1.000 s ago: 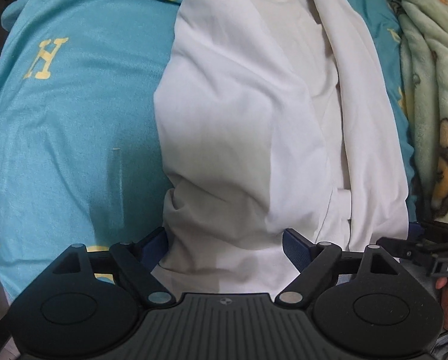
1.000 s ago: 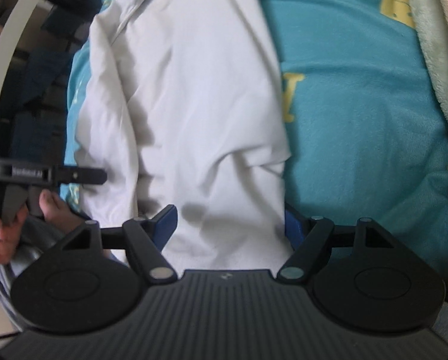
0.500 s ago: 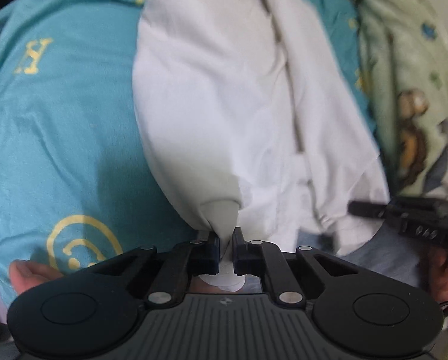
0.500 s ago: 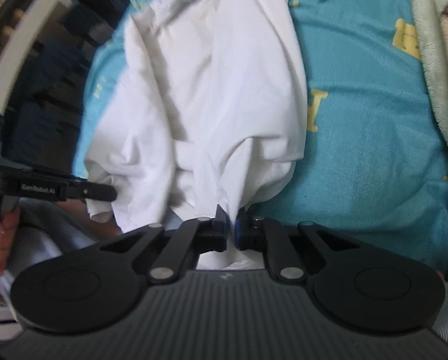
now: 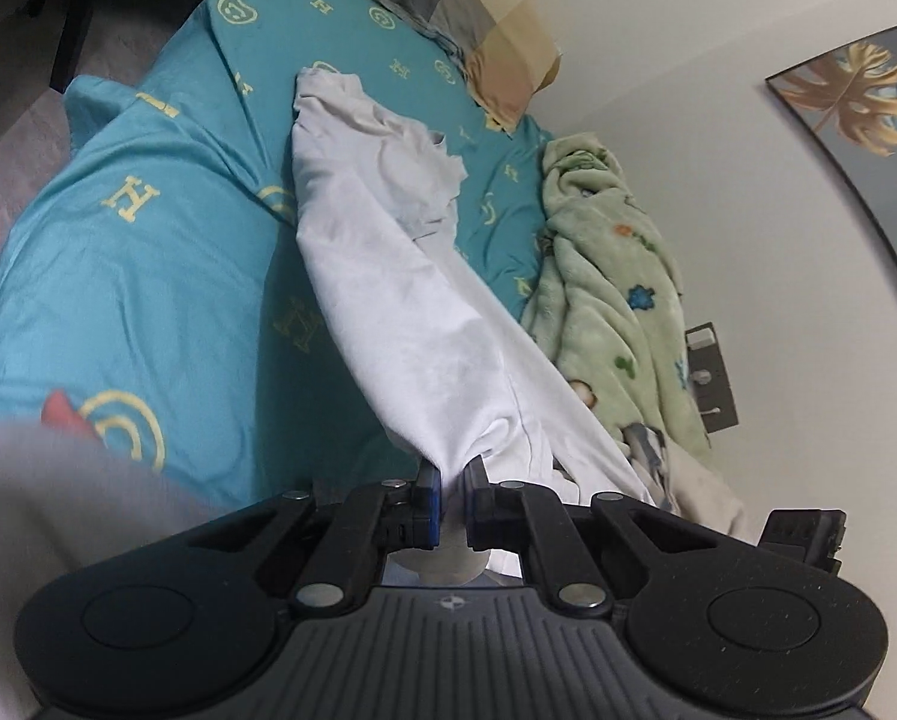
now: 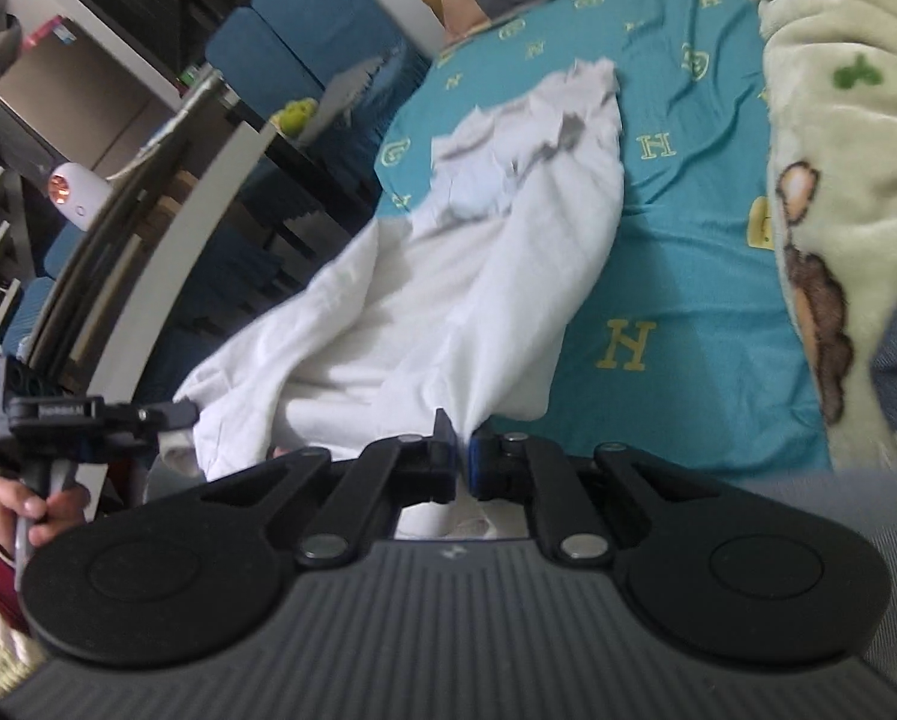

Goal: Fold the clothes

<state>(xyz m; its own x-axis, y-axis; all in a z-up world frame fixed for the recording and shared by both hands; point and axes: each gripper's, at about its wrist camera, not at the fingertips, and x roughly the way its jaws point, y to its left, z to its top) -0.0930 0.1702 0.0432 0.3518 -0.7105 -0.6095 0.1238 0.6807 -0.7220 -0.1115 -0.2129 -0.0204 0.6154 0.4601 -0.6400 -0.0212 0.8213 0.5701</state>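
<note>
A white garment stretches from the far part of the teal bed up to both grippers. In the left wrist view my left gripper is shut on a bunched near edge of the cloth, which rises off the sheet. The right wrist view has my right gripper shut on another gathered edge of the same white garment. The left gripper also appears at the left of that view, clamped on the cloth, with a hand around its handle. The garment's far end still lies crumpled on the bed.
The teal sheet with yellow letters covers the bed. A pale green cartoon blanket lies bunched along the wall side. A checked pillow sits at the head. Blue chairs and a desk edge stand beside the bed.
Both grippers went from open around the garment's near edge to shut on it, then rose and tilted up, lifting the cloth off the bed so the pillow and wall came into view.
</note>
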